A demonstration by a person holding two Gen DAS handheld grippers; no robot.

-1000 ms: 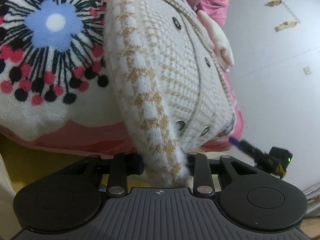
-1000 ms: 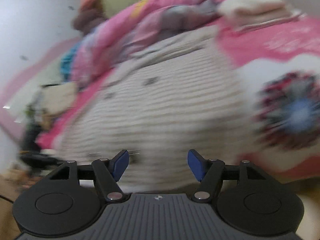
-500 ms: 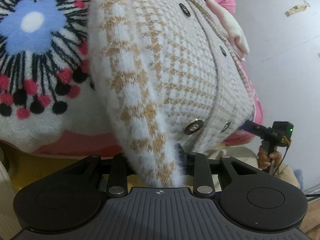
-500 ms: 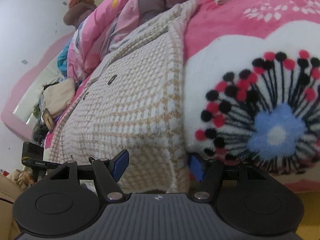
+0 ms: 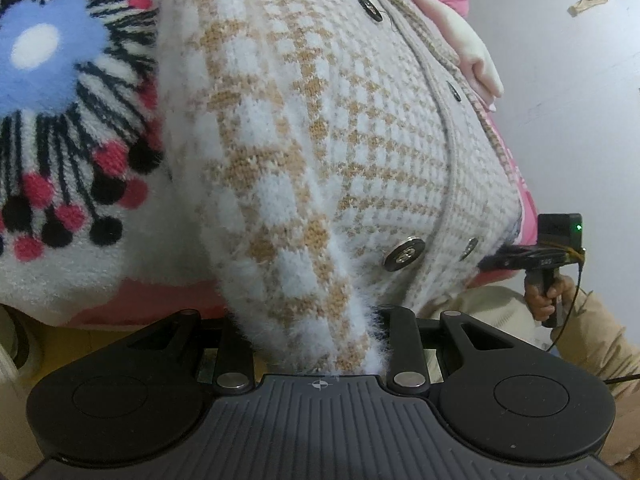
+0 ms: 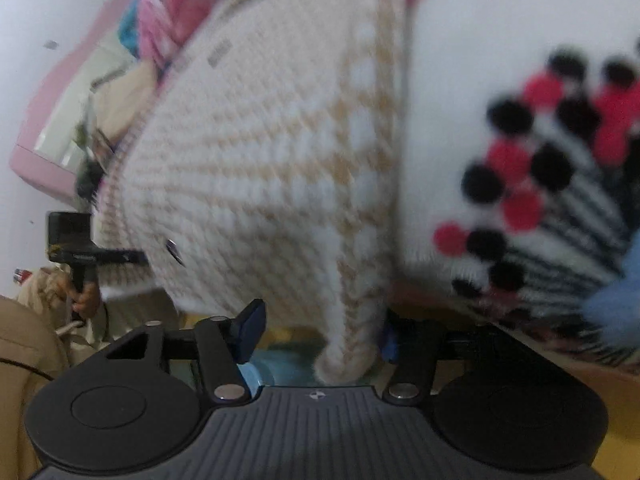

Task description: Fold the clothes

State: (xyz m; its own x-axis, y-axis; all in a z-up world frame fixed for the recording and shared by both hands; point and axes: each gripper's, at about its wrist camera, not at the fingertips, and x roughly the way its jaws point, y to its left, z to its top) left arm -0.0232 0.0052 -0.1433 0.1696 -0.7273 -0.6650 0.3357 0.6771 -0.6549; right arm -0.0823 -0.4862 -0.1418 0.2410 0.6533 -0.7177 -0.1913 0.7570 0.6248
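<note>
A fuzzy beige-and-white checked cardigan [image 5: 320, 128] with metal buttons lies on the bed, its hem hanging over the near edge. My left gripper [image 5: 316, 320] stands open at one end of the hem, and the fuzzy cloth fills the gap between its fingers and hides the pads. My right gripper [image 6: 320, 332] is open at the other hem corner [image 6: 348, 344]. That corner hangs close to the right finger, with free space toward the blue left pad [image 6: 252, 328]. The right view is blurred. Each gripper shows small in the other's view, in a hand [image 5: 548, 296].
A white fleece blanket [image 5: 60, 100] with a blue, red and black flower pattern lies beside the cardigan. Pink bedding [image 6: 176, 4] is heaped behind it, and a pale doll arm [image 5: 472, 60] rests at the far edge. A pink-framed mirror [image 6: 40, 156] stands by the wall.
Both grippers have moved closer to the cardigan hem. The right gripper swung in from the cardigan's middle, and the hem corner now sits between its fingers. Finger spacing looks unchanged.
</note>
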